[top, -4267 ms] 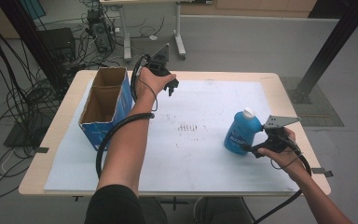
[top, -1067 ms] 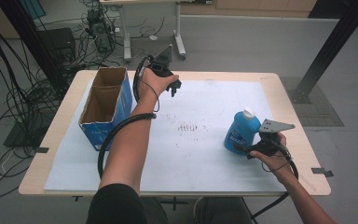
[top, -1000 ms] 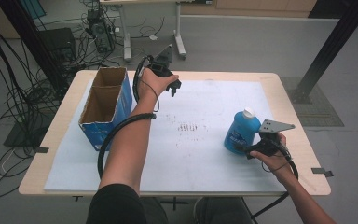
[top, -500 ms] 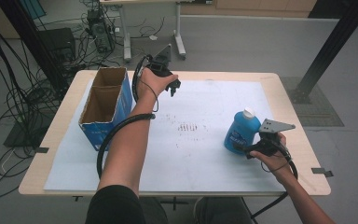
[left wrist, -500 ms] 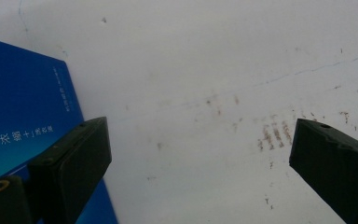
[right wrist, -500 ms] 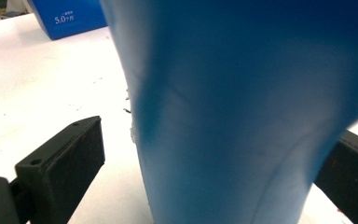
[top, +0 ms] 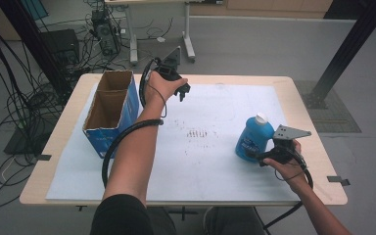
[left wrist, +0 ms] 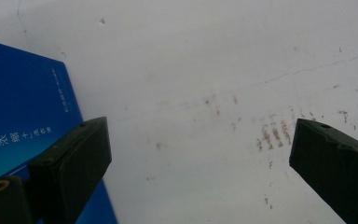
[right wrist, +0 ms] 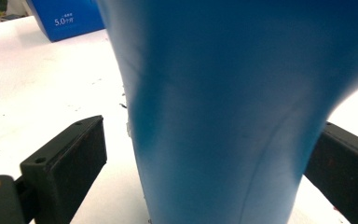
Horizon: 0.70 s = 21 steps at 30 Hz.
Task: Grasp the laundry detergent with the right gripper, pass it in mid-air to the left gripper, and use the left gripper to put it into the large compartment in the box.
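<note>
right claw (top: 258, 157) wide open, blue bottle (top: 253, 138) between its jaws, ungripped | left claw (top: 183, 93) open, empty | advice: close squarely on bottle's waist

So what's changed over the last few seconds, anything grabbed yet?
The right gripper slid in toward the blue bottle; its open jaws now straddle the base, left jaw apart from it. Nothing gripped. The bottle, box and open left gripper stayed put.
</note>
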Tool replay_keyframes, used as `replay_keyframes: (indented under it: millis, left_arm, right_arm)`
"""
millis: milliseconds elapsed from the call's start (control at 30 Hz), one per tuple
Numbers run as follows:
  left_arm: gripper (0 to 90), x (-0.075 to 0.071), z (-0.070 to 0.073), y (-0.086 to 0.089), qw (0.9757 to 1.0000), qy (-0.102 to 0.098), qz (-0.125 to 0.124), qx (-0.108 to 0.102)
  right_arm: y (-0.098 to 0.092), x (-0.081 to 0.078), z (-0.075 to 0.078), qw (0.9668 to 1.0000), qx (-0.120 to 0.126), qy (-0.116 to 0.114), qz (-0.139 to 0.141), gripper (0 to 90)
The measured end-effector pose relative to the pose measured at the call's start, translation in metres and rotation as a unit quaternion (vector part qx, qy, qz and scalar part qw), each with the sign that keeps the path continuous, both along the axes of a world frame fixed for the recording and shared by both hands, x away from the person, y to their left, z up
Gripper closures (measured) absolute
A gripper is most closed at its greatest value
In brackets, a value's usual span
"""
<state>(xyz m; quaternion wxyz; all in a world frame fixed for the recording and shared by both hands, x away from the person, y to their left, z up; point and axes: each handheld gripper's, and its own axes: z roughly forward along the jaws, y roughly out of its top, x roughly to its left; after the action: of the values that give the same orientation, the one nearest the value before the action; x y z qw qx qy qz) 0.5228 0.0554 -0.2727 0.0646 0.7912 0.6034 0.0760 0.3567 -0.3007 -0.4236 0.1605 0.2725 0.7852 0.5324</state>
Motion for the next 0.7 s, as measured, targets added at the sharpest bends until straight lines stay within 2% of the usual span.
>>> replay_keyframes:
  millis: [233, 700]
  left_arm:
    - [5.9, 0.0001, 0.0008, 0.0003, 1.0000, -0.002, 0.001, 0.001]
    - [5.9, -0.0006, -0.0002, -0.0002, 1.0000, 0.001, -0.003, 0.001]
  right_arm:
    - [-0.0003, 0.0001, 0.0000, 1.0000, 0.001, -0.002, 0.001, 6.3]
    - [-0.0021, 0.0007, -0.0018, 1.0000, 0.002, -0.005, -0.001, 18.1]
